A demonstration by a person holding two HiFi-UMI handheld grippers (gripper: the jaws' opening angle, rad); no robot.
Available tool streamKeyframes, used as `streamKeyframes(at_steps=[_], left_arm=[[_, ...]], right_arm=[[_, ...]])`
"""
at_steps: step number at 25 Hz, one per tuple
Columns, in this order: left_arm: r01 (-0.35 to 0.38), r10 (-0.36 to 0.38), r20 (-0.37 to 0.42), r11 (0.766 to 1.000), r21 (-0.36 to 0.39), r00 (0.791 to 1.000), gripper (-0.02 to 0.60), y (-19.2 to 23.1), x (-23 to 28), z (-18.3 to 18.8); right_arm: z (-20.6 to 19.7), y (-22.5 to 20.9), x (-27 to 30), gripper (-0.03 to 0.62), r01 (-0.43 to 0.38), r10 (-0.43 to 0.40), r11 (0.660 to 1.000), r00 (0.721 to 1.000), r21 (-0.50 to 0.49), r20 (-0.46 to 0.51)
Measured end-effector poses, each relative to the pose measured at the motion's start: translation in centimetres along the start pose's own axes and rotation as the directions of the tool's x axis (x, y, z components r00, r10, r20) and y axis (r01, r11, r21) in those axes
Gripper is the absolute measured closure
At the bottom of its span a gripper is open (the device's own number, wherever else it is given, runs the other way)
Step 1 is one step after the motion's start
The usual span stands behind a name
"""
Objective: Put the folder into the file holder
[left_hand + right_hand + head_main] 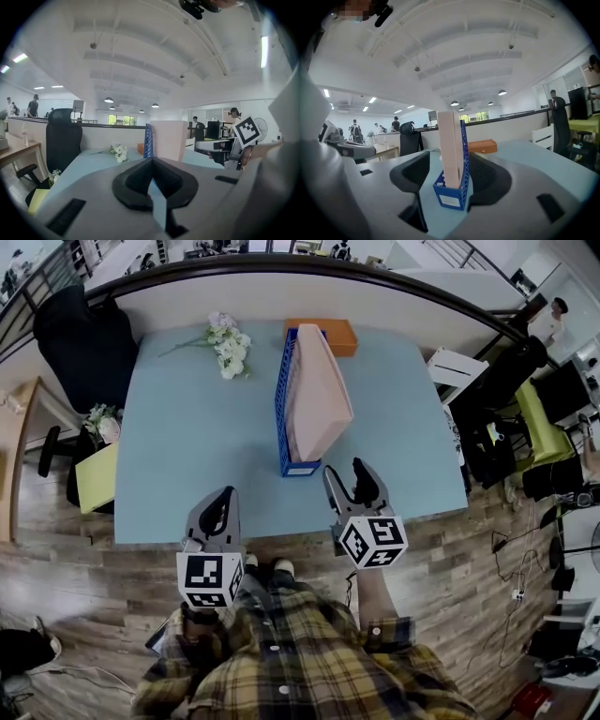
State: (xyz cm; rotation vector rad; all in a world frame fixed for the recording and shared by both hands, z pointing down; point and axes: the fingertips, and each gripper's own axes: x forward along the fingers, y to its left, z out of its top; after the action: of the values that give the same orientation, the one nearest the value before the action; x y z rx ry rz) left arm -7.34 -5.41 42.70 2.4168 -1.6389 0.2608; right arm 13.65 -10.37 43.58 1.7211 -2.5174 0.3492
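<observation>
A pale pink folder (319, 395) stands in the blue file holder (298, 465) in the middle of the light blue table (187, 446), leaning to the right. My right gripper (347, 468) hangs just in front of the holder's near end, open and empty. In the right gripper view the holder (452, 194) and the folder (450, 145) show between the spread jaws of the gripper (449, 161). My left gripper (225, 495) sits over the table's front edge, left of the holder, shut on nothing. From the left gripper (151, 161) I see the folder (168, 140) and the holder (148, 140) ahead.
White flowers (228, 343) lie at the back left of the table and an orange box (328, 334) sits behind the holder. A black office chair (89, 343) stands left of the table. A low curved partition runs behind it.
</observation>
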Motion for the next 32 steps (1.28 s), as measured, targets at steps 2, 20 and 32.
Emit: streamKeyframes(at_steps=[2, 20, 32], left_arm=[[-0.003, 0.003, 0.004, 1.0, 0.003, 1.0, 0.591, -0.4, -0.5, 0.0], [-0.003, 0.003, -0.012, 1.0, 0.011, 1.0, 0.591, -2.5, -2.1, -1.2], [0.0, 0.0, -0.045, 1.0, 0.01, 0.999, 0.591, -1.5, -1.4, -1.9]], right_arm=[[0.1, 0.3, -1.1, 0.342, -0.02, 0.02, 1.0, 1.0, -0.007, -0.002], [-0.3, 0.7, -6.3, 0.584, -0.092, 0.091, 0.994, 0.996, -0.056, -0.023], [-1.2, -0.3, -6.3, 0.592, -0.049, 0.049, 0.999, 0.998, 0.008, -0.048]])
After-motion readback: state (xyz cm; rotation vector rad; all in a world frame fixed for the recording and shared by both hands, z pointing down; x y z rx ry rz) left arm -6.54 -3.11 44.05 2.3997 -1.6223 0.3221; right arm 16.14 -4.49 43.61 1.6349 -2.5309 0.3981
